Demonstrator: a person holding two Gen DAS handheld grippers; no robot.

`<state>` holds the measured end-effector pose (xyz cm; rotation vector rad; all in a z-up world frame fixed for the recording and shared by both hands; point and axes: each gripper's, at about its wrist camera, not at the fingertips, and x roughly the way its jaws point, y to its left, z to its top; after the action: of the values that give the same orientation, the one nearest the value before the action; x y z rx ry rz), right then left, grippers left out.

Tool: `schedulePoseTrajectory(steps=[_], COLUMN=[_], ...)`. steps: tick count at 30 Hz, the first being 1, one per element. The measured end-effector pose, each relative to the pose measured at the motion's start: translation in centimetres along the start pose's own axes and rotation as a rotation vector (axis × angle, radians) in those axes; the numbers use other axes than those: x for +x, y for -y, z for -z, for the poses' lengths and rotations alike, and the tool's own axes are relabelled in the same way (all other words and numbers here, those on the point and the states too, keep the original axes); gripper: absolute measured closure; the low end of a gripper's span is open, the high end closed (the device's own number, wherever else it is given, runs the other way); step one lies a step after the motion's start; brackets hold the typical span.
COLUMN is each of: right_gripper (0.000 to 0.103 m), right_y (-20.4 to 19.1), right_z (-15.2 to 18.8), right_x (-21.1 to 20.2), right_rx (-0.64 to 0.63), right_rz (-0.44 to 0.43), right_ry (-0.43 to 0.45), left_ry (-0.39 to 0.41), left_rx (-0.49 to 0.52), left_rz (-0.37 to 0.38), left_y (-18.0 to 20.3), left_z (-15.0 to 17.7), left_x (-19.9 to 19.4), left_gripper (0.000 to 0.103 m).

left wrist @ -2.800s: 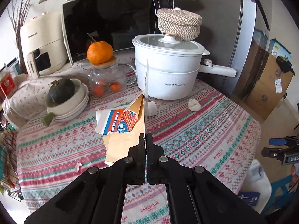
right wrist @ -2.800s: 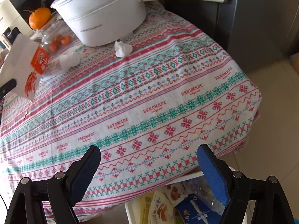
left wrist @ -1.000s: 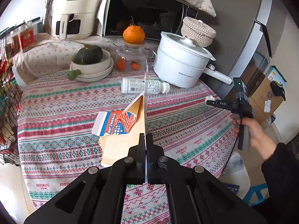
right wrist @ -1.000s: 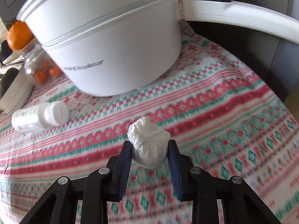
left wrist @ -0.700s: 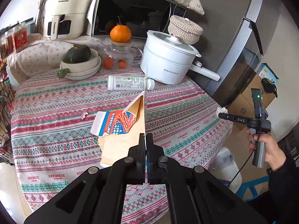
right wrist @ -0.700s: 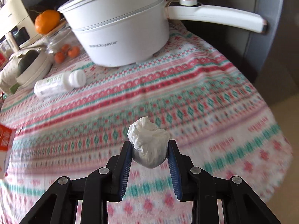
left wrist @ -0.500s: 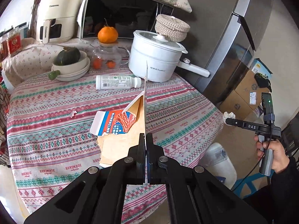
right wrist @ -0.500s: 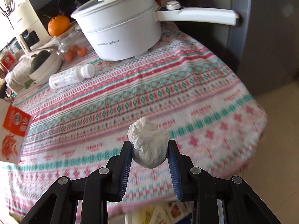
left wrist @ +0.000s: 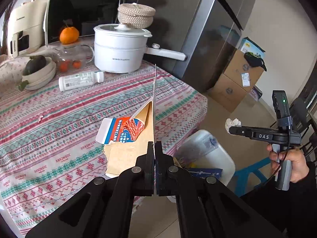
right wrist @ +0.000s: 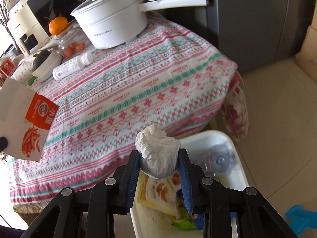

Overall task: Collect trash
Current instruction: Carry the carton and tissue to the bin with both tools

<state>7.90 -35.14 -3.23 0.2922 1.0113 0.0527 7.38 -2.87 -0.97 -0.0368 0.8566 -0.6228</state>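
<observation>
A crumpled tissue [right wrist: 157, 150] is clamped by the right hand-held gripper [right wrist: 158, 168] at lower centre, above the white bin [right wrist: 240, 170]; a torn carton [left wrist: 136, 138] is pinched by the left hand-held gripper [left wrist: 154, 152].

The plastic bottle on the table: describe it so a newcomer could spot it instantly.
Start at the big white pot on the patterned tablecloth. Toward the stacked bowls lies a white plastic bottle. It is the only thing lying on its side, with a white cap and a printed label.
</observation>
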Motion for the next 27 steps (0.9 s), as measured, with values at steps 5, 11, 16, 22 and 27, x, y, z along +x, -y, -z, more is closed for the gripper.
schedulePoseTrajectory(steps=[5,11,16,22,27], right_gripper=[0.069,0.069,0.069,0.069,0.069], right_y=[1.2,2.8,4.5,6.5,8.2], right_z=[1.6,3.1,4.4,5.1,5.2], right_x=[-0.9,-2.2,-2.7,-3.3,-3.3], right_rx=[0.024,0.059,0.102,0.149,0.185], right_rz=[0.012,0.028,0.045,0.078,0.116], right_ry=[0.006,0.021,0.012,0.021,0.013], left_ry=[-0.03,-0.072,-0.126,-0.187,-0.268], left_rx=[0.055,0.111,0.116,0.066,0.001], left_rz=[0.057,0.144,0.273,0.391,0.41], left_y=[3.0,7.0,10.3,13.3,13.9], left_z=[0.8,1.7,2.0,2.6,3.7], left_x=[1.0,2.9,5.0,8.2,11.8], left_gripper=[0.103,0.103,0.103,0.103,0.103])
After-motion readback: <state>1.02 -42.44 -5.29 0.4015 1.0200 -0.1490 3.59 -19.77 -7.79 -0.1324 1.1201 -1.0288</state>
